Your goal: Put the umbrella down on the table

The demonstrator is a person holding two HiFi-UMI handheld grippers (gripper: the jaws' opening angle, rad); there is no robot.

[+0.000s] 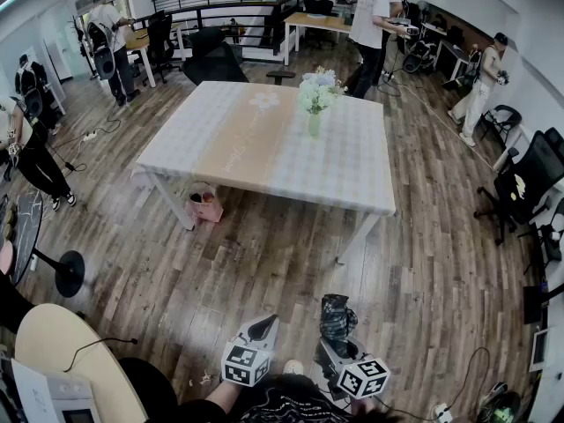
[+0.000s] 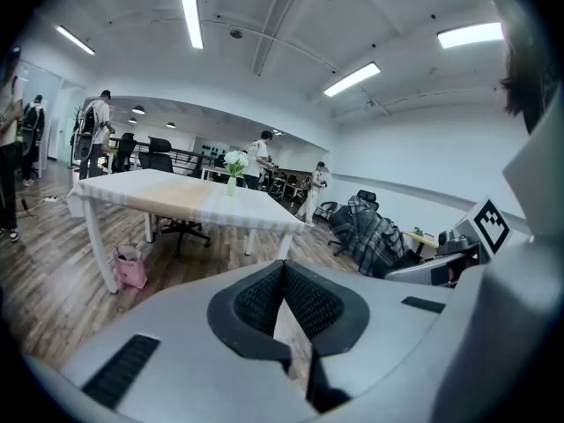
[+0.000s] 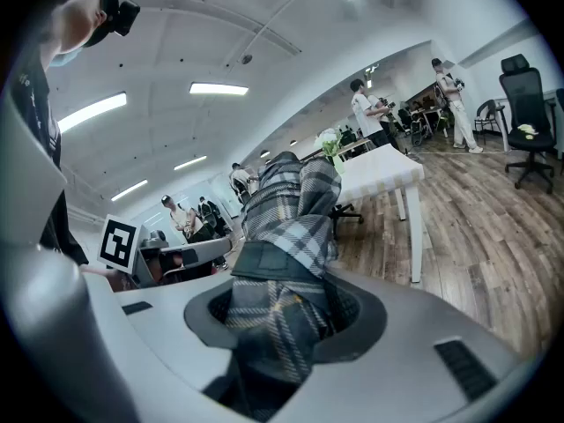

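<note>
The folded plaid umbrella stands upright with my right gripper shut on it, low in the head view and well short of the table. In the right gripper view the umbrella fills the space between the pads of the right gripper. My left gripper hangs just left of it. Its jaws are shut with nothing between them. The left gripper view shows the umbrella off to the right. The white and tan table stands ahead across bare wooden floor.
A vase of white flowers stands at the table's far side. A pink bag sits on the floor under its near left corner. A round table is at my left, with office chairs at the right. Several people stand around the room.
</note>
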